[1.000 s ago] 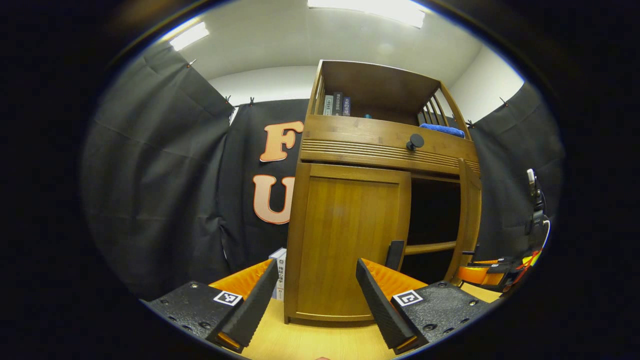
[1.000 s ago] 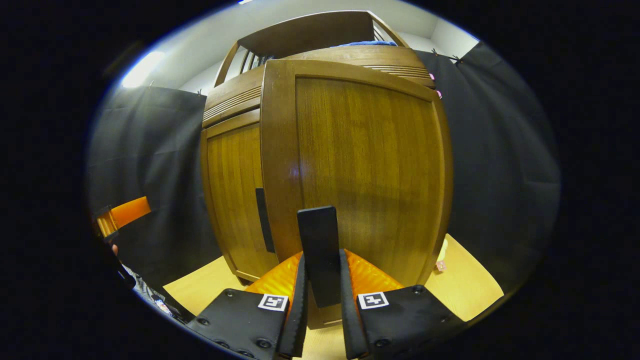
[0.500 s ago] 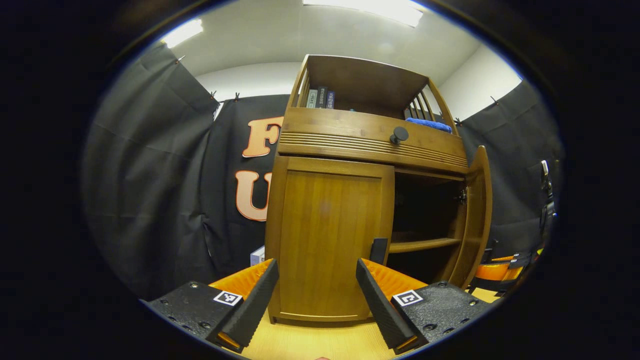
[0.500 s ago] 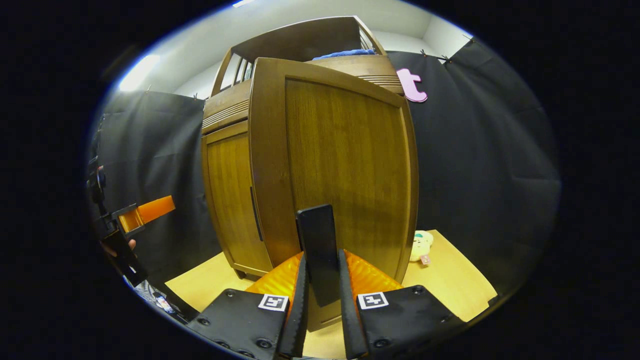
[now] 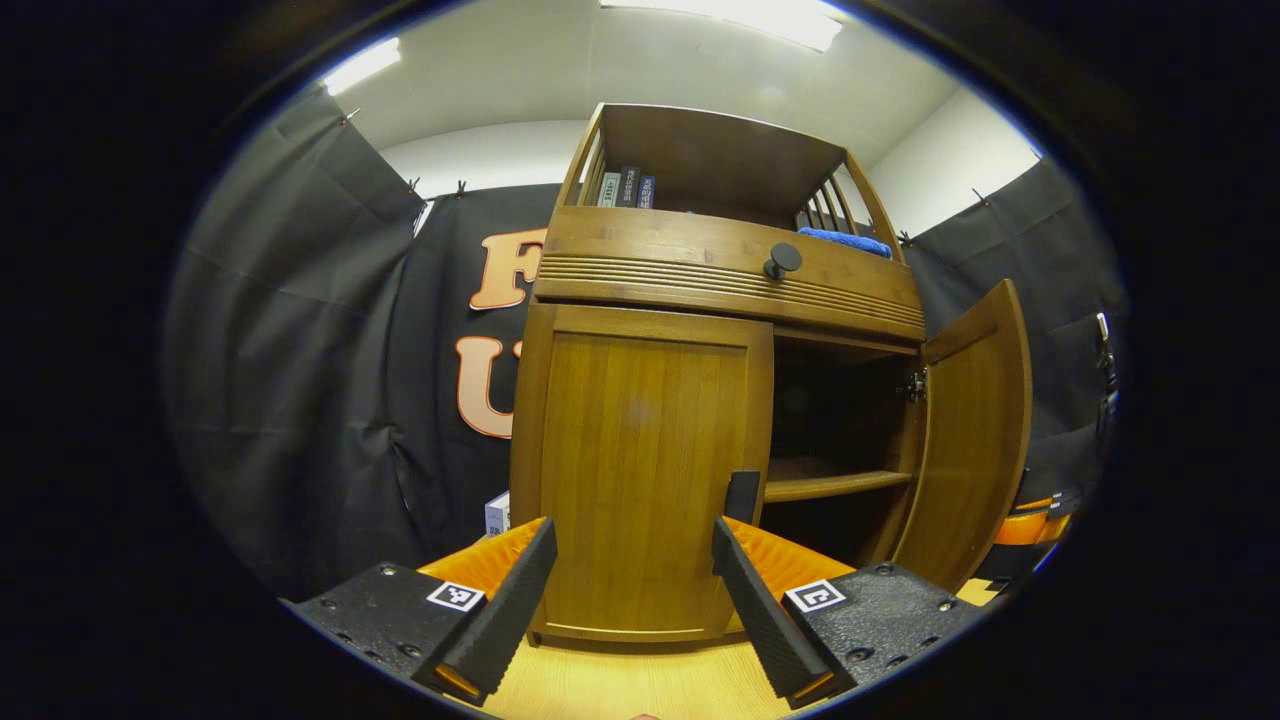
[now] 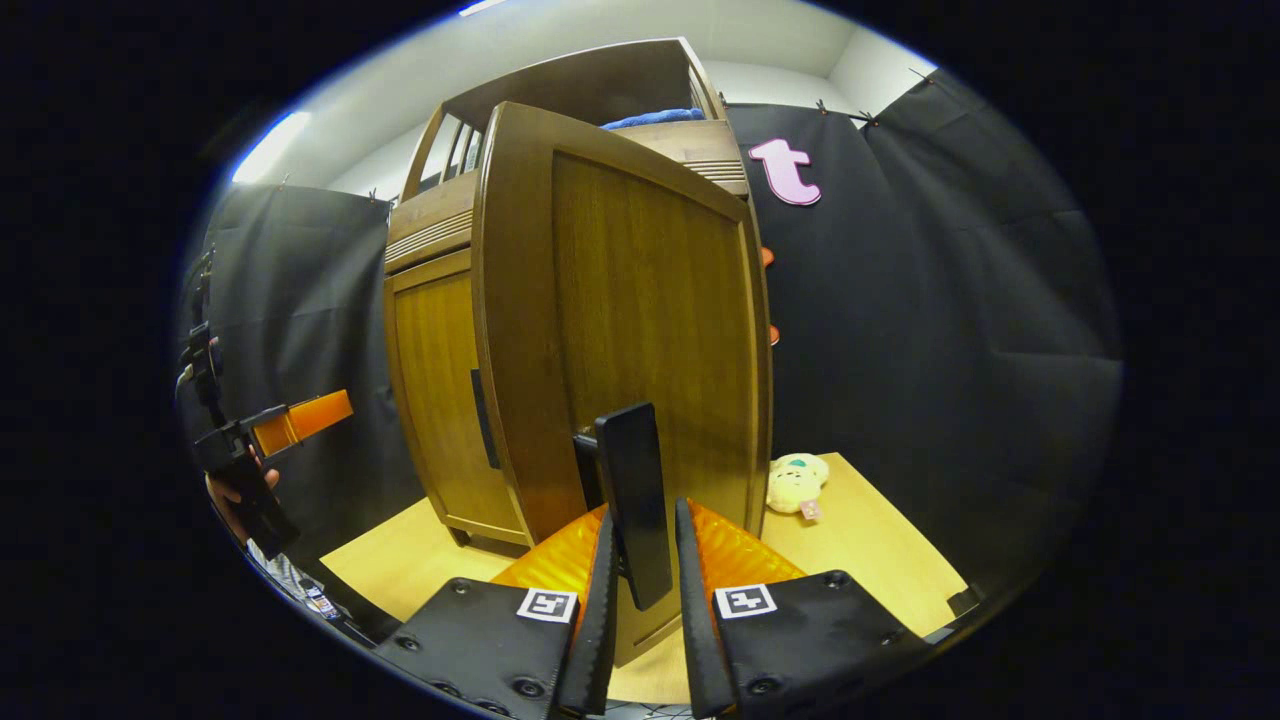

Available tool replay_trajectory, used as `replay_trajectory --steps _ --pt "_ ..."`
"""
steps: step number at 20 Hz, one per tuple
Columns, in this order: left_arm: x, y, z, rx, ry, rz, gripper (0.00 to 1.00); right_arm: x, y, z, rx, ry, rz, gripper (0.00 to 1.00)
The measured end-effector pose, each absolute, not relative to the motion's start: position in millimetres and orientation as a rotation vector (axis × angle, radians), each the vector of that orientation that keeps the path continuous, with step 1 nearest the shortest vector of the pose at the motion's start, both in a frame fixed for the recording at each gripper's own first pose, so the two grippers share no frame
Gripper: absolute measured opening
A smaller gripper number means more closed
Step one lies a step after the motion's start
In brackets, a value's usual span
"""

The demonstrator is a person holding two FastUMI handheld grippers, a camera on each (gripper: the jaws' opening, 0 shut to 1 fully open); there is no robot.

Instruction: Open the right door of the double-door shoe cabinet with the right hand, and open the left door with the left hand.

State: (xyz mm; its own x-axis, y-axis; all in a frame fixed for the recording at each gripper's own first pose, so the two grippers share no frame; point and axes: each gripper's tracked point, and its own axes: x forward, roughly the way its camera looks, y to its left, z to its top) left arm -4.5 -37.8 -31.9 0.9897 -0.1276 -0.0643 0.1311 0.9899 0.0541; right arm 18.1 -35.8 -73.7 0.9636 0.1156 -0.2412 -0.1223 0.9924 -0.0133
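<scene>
The right gripper [image 6: 640, 560] is clenched on the dark handle [image 6: 632, 500] of the right door [image 6: 640, 300], which stands swung wide out from the shoe cabinet [image 5: 720, 270]. If the pull goes on too far, I think the hinge may be strained, or the handle may slip from between the fingers because the grip is only on its lower end. The left gripper [image 5: 630, 580] is released and hangs in front of the left door [image 5: 640, 470], apart from it. This door is closed, and its handle [image 5: 742, 497] sits at its inner edge. The cabinet is brown wood, with a shelf [image 5: 835, 485] inside.
</scene>
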Motion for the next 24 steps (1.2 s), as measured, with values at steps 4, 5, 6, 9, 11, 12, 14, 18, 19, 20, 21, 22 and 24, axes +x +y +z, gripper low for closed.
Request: replay_trajectory --steps 4,5,6,9,11,12,14,18,19,20,21,22,24 --pt "-7 -47 -32 0.060 0.060 -0.148 0.93 11 -63 -68 -0.077 0.242 0.044 0.37" --pt "-7 -49 -33 0.061 0.061 -0.153 0.92 11 -75 -68 -0.082 0.246 0.011 0.42" --pt "-7 -51 -34 0.062 0.062 -0.158 0.91 11 -84 -69 -0.079 0.257 -0.017 0.42" --pt "-5 -53 -34 0.069 0.066 -0.163 0.95 16 -114 -71 -0.081 0.264 -0.114 0.15" --pt "-5 -54 -36 0.068 0.069 -0.164 0.91 8 -130 -68 -0.048 0.255 -0.139 0.23" --pt "-4 -53 -37 0.068 0.071 -0.163 0.94 5 -136 -68 -0.014 0.254 -0.132 0.23" --pt "-4 -52 -36 0.070 0.072 -0.159 0.95 5 -142 -69 0.010 0.249 -0.108 0.24" --pt "-4 -48 -37 0.073 0.074 -0.143 0.98 7 -159 -67 0.014 0.260 -0.043 0.34" --pt "-4 -46 -36 0.073 0.073 -0.138 0.98 7 -164 -67 0.022 0.263 -0.027 0.34" --pt "-2 -44 -36 0.073 0.073 -0.133 0.91 7 -169 -66 0.028 0.267 -0.008 0.25" --pt "-2 -42 -35 0.073 0.072 -0.128 0.91 8 -172 -67 0.033 0.272 0.009 0.26" --pt "-2 -41 -36 0.074 0.071 -0.124 0.91 9 -177 -67 0.038 0.276 0.022 0.27" --pt "-1 -39 -34 0.074 0.068 -0.115 0.91 8 -177 -68 0.060 0.291 0.030 0.17"
